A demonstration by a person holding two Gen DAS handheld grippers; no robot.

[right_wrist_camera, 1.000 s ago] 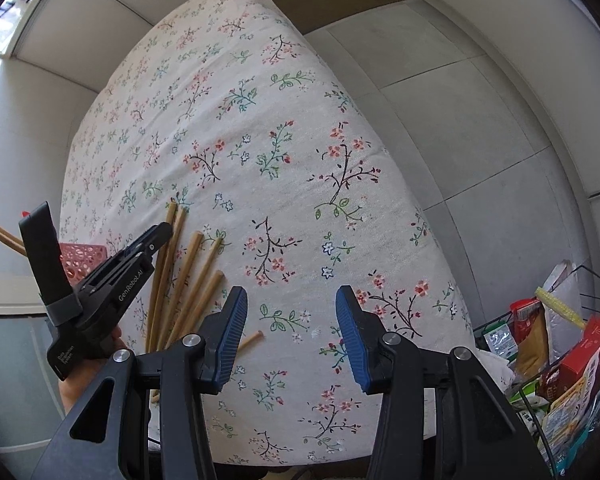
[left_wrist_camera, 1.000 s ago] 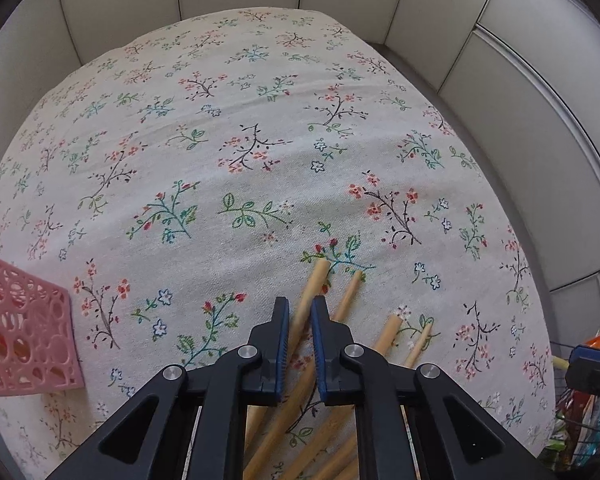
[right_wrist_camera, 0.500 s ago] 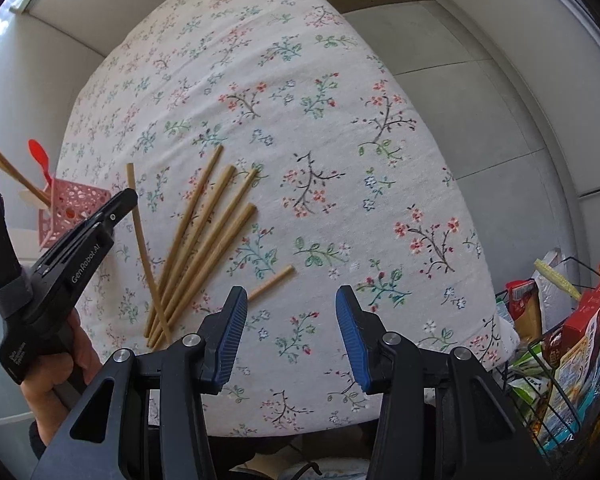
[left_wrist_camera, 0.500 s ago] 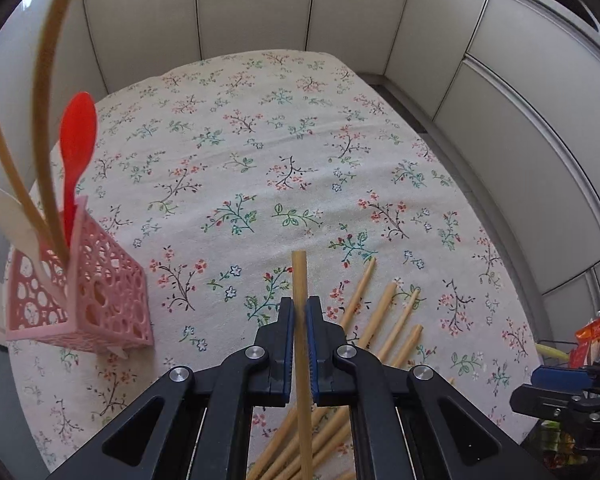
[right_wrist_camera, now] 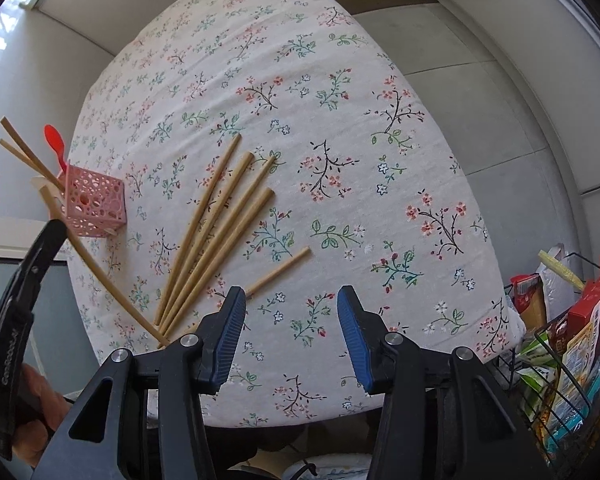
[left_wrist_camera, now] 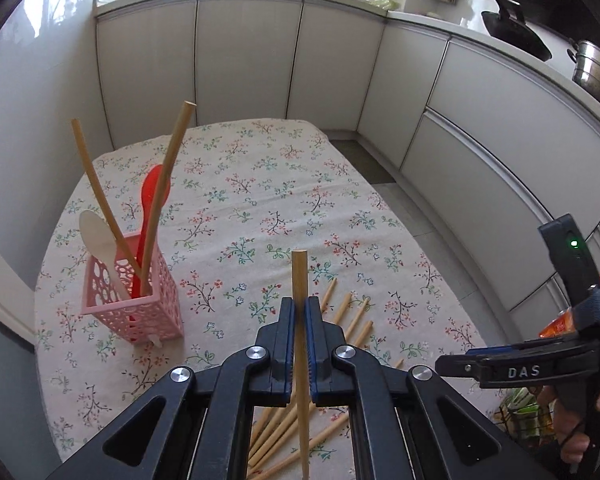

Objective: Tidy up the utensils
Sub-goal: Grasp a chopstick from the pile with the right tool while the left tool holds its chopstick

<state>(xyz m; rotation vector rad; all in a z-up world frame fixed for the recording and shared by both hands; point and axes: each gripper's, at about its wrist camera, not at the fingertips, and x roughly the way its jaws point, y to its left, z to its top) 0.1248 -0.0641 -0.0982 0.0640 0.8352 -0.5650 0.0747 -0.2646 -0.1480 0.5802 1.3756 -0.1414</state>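
Lifted since a second ago, left gripper (left_wrist_camera: 299,316) is clamped on one chopstick (left_wrist_camera: 299,280) raised above the surface (left_wrist_camera: 260,200), pink holder (left_wrist_camera: 134,312) to its left, loose chopsticks (right_wrist_camera: 216,232) ahead-left of right gripper (right_wrist_camera: 290,336), whose fingers stand apart, holding nothing.

My left gripper (left_wrist_camera: 299,312) hides the chopstick pile's (left_wrist_camera: 340,320) near ends. The wire basket (right_wrist_camera: 556,364) runs off the frame edge; I can't read its packets.
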